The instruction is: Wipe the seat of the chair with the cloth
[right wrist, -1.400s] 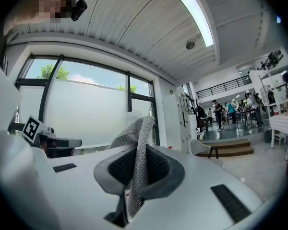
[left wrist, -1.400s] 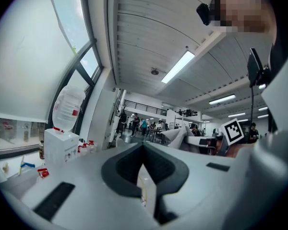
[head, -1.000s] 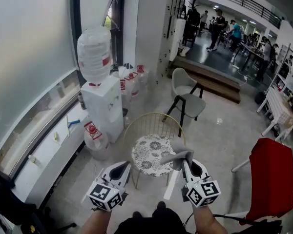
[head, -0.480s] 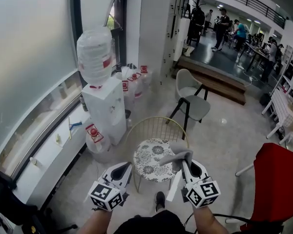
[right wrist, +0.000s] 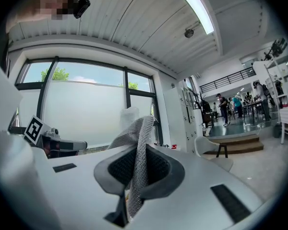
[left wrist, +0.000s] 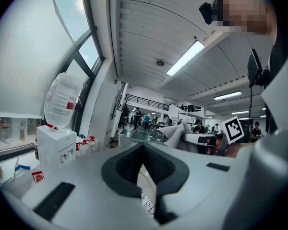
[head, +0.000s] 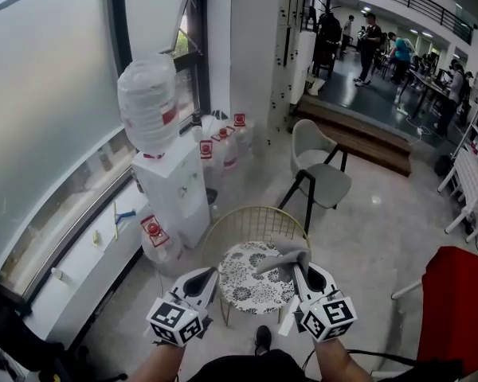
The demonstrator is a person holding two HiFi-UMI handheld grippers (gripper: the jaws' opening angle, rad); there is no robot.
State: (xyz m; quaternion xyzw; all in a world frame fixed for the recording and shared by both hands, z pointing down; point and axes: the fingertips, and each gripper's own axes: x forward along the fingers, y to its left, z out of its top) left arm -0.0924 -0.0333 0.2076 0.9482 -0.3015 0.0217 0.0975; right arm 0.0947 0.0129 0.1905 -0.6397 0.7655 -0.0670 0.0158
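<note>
Cloth (head: pixel 280 256) hangs pinched in right gripper (head: pixel 299 270) jaws, just above the chair's patterned seat (head: pixel 247 286) w/o touching it, left gripper (head: pixel 205 278) jaws closed & empty, so wiping looks not yet begun, whole seat left.

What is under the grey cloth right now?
The floral seat of the gold wire chair lies beneath the cloth, which the right hand-held gripper pinches. The seat's right edge is covered; contact cannot be judged.
</note>
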